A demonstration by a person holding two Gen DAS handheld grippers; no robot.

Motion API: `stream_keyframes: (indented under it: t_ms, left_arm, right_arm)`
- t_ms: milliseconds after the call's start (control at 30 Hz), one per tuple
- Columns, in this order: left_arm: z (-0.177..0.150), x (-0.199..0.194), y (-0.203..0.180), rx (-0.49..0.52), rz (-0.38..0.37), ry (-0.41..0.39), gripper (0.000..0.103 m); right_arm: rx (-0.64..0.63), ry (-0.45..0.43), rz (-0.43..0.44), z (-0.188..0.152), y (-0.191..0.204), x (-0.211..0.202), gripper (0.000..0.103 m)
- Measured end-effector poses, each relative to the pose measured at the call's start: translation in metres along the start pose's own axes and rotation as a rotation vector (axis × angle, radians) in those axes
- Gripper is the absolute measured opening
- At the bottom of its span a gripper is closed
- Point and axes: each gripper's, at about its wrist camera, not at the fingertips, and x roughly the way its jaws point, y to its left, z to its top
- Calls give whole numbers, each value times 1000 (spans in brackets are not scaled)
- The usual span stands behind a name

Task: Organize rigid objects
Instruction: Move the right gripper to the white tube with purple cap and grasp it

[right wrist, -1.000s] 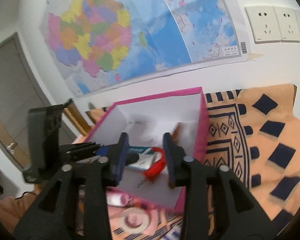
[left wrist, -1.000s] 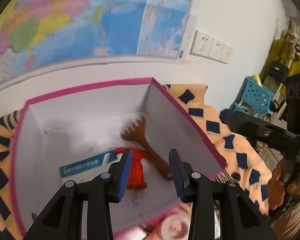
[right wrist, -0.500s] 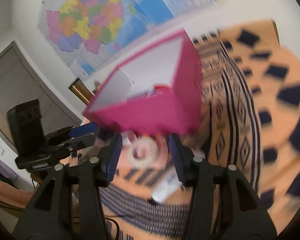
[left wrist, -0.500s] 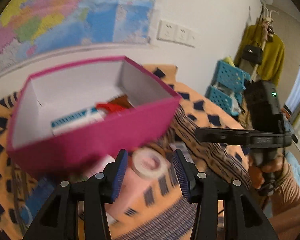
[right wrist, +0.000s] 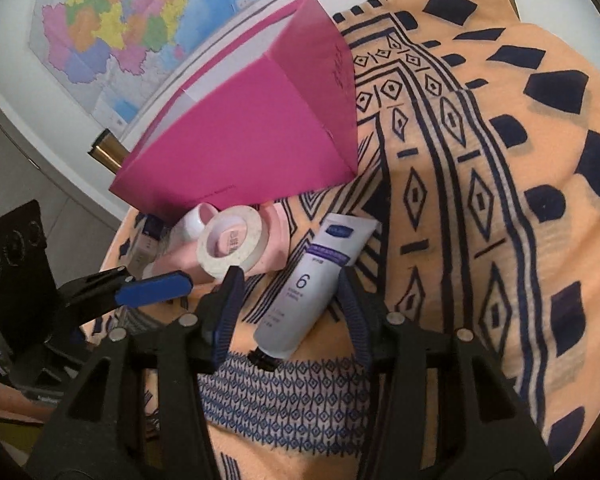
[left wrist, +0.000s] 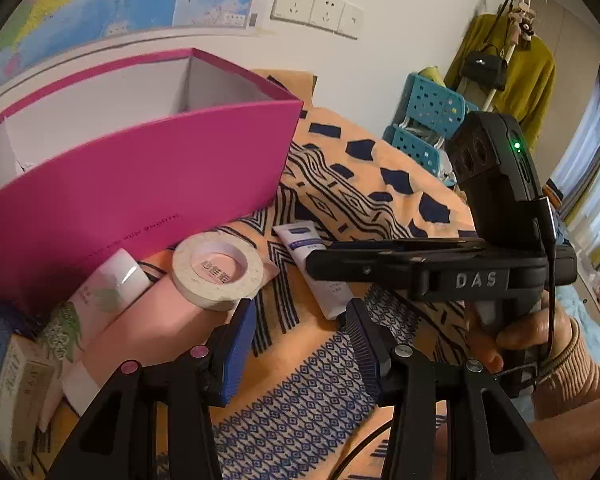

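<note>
**Sorting under way, several items yet to be boxed**

Pictured on a table draped in an orange cloth (right wrist: pixel 500 240) with navy geometric print: a tall magenta cardboard box (left wrist: pixel 140 184) with white inner walls, standing at the far left, its contents hidden behind the near wall in both views. Lying outside it, just in front: a roll of off-white tape (left wrist: pixel 217 271) resting on a long pale-pink carton (left wrist: pixel 148 332), a white tube (right wrist: pixel 312 280) printed with a large "6" and capped in black at its near end, and small printed cartons (left wrist: pixel 16 392) at the far-left edge. Hovering low over the tube, the right gripper (right wrist: pixel 292 304), jaws spread wide to either side of it and holding nothing. Beside the tape roll, the left gripper (left wrist: pixel 300 340), jaws likewise wide apart and empty. Judged from this: work incomplete, with tube, tape, pink carton and small cartons left to put away; tube likely next.
</note>
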Motion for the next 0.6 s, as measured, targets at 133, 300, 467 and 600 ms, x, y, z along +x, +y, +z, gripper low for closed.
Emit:
stream_keyframes:
  t_ms: [133, 300, 467, 600]
  left_arm:
    - [-1, 10, -1, 3, 7, 23, 48]
    - [-2, 18, -1, 0, -1, 40, 48]
    - [-4, 21, 1, -3, -6, 48, 48]
    - [-5, 22, 3, -13, -21, 53, 48]
  right_arm:
    - [-19, -3, -32, -3, 4, 8, 51]
    - [-46, -5, -73, -2, 9, 11, 50]
    - [-85, -11, -155, -2, 14, 14, 33]
    - [-60, -16, -137, -3, 9, 12, 30]
